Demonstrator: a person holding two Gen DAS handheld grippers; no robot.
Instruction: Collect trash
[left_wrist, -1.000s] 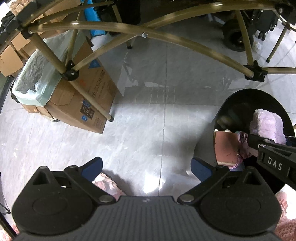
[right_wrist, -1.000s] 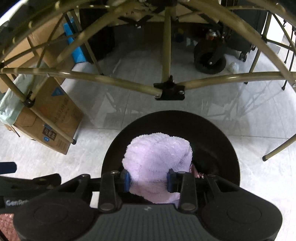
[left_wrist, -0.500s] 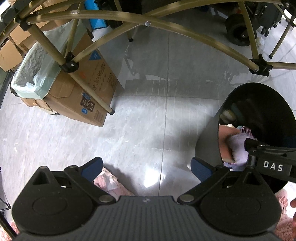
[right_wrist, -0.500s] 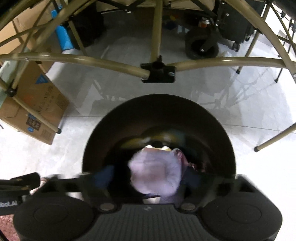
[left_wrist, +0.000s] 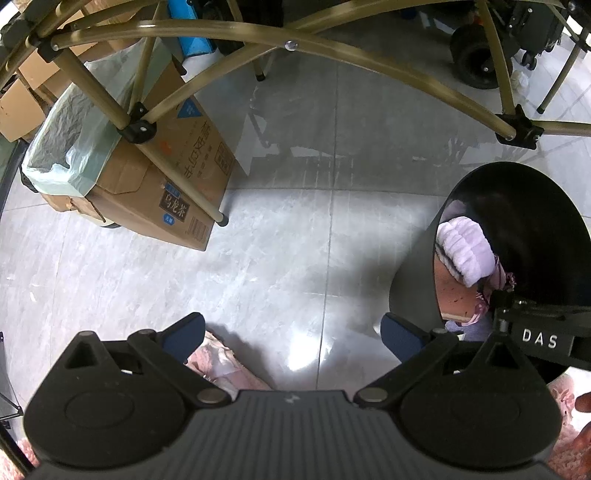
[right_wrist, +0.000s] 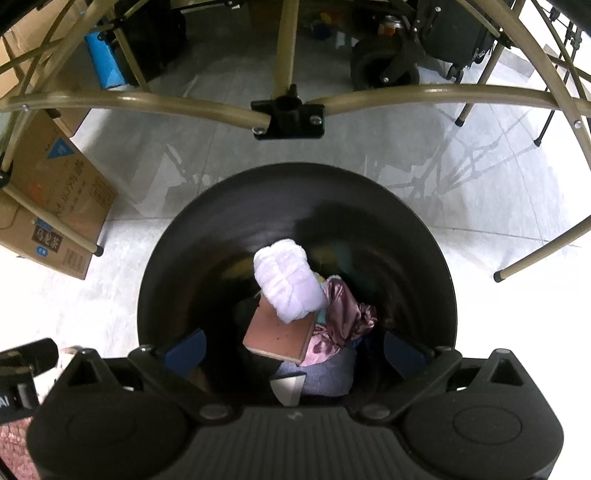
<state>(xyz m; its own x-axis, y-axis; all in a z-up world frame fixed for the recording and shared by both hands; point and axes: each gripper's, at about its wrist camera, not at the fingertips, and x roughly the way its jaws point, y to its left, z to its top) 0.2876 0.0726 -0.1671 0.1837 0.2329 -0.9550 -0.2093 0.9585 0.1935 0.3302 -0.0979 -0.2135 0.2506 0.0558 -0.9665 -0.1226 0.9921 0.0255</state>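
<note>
The right gripper (right_wrist: 293, 350), jaws spread and empty, hangs over the round black bin (right_wrist: 424, 236) holding a fluffy lilac cloth (right_wrist: 286, 282); a tan metal frame (right_wrist: 406, 94) crosses beyond. The left gripper (left_wrist: 291, 332) is released.

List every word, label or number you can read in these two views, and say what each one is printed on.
"DAS": white letters on the right gripper, as the left wrist view shows it.
"乌龙茶": dark label on the cardboard box.
Large brown characters on the same box's side: too distorted to read with confidence.
Barcode and small blue labels on the box: too small to read.
White letters at the right wrist view's left edge, on the left gripper: cut off, unreadable.
</note>
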